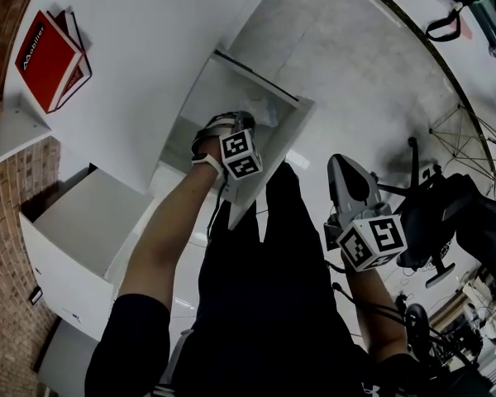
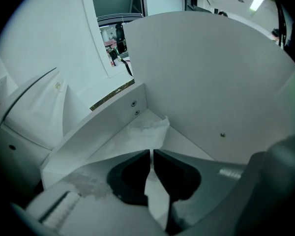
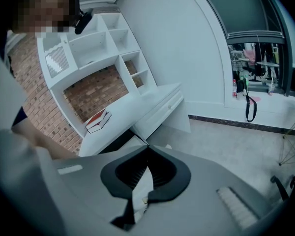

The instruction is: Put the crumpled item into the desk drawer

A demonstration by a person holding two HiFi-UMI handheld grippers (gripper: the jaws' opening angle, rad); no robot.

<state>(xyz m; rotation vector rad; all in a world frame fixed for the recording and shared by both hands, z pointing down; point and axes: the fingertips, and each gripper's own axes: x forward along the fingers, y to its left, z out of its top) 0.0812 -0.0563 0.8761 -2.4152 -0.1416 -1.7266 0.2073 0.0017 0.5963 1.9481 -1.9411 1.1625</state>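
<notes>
The desk drawer point(image 1: 256, 74) stands pulled open under the white desk point(image 1: 149, 31). A crumpled white paper point(image 1: 266, 110) lies inside it; in the left gripper view the paper point(image 2: 148, 129) rests in the drawer's far corner on the drawer floor point(image 2: 113, 144). My left gripper point(image 1: 225, 131) reaches into the drawer, its jaws shut just short of the paper with nothing between them point(image 2: 151, 154). My right gripper point(image 1: 347, 180) hangs over the floor to the right of the drawer, shut and empty point(image 3: 148, 150). The open drawer point(image 3: 162, 107) shows beyond it.
A red book point(image 1: 50, 56) lies at the desk's left end, also visible as the book point(image 3: 98, 119) under white shelves point(image 3: 93, 43). A lower white cabinet part point(image 1: 74, 222) juts out at left. A black office chair point(image 1: 434, 213) stands at right on the floor.
</notes>
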